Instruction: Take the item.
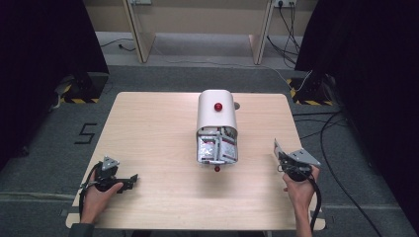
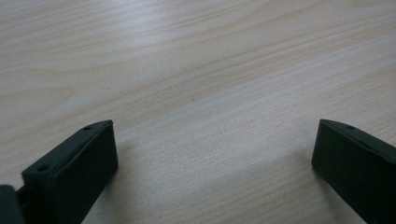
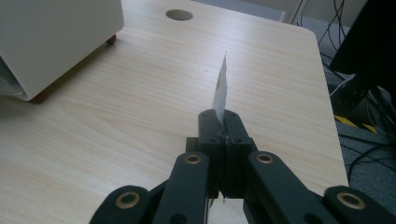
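A: Right gripper (image 3: 219, 122) was clenched on a thin packet (image 3: 220, 88), pinched by its lower edge so it stood edge-on above the jaw tips, centre of the right gripper view. In the high view that packet (image 1: 278, 148) sat at right of centre, off the white container (image 1: 217, 126) and well apart from it. My left gripper (image 2: 212, 149) was released, jaws spread wide over bare wood, nothing between them.

B: And the container?

A: Lying on its side mid-table, open mouth toward the bottom of the frame, stuffed with more packets (image 1: 217, 148). Red knob (image 1: 218, 106) on its upper face. In the right gripper view its white wall filled the upper left, a small reddish foot (image 3: 111, 39) under it.

B: How did you judge the step?

A: Carrying one packet clear of the container, I reckoned. The grip was narrow, only on the edge, so the packet could twist or slip. Best to keep the pinch firm, move slowly, and set it flat on open table before letting go. The left gripper could steady the container if another packet had to be drawn out.

B: Surface, room?

A: Pale wooden table (image 1: 148, 138), fine grain, a round cable hole (image 3: 179, 15) near the far edge. Grey carpet floor around it, a "5" marked at left (image 1: 86, 133), cables (image 1: 336, 148) trailing at right, dark curtains both sides.
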